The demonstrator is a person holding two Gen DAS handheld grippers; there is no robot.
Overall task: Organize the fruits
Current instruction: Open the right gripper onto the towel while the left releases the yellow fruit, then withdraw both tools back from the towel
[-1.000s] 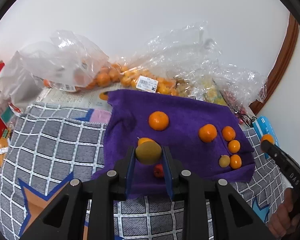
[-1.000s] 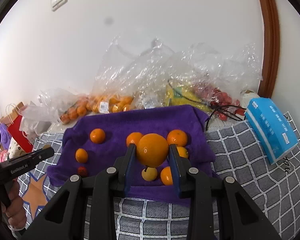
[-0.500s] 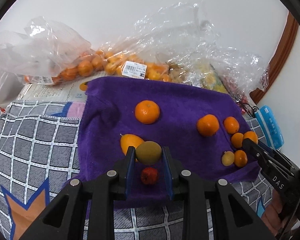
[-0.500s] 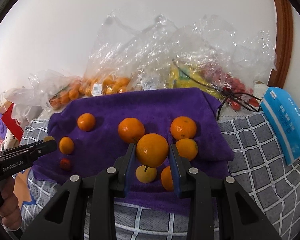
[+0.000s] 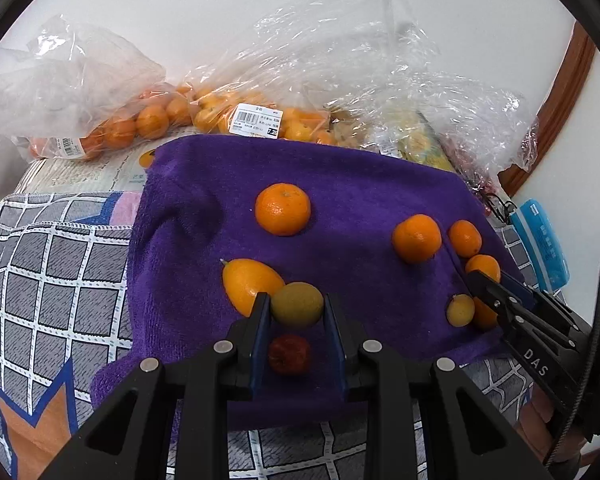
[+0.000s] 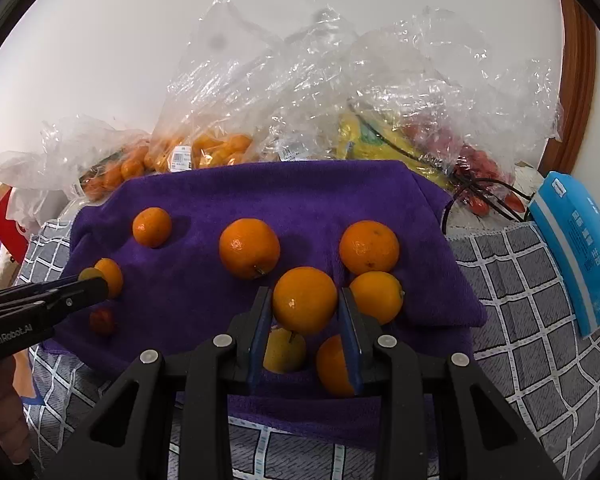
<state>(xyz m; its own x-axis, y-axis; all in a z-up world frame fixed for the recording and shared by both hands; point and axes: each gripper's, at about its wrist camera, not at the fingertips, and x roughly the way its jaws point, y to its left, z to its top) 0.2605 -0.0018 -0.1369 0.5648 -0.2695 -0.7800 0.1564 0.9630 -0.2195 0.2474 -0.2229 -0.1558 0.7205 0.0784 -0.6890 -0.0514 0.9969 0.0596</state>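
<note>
2 fruits are clamped above the towel (image 5: 204, 200): left gripper (image 5: 297, 312) grips a kumquat (image 5: 297, 304), right gripper (image 6: 305, 304) an orange (image 6: 305, 300); sorting looks unfinished

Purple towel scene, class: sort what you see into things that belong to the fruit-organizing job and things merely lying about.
Belongs to the job:
- left gripper holding a greenish-yellow oval fruit
- right gripper holding a round orange
- purple towel
- small red fruit

Lying about:
- blue tissue pack
- clear plastic bags
- grey checked cloth
</note>
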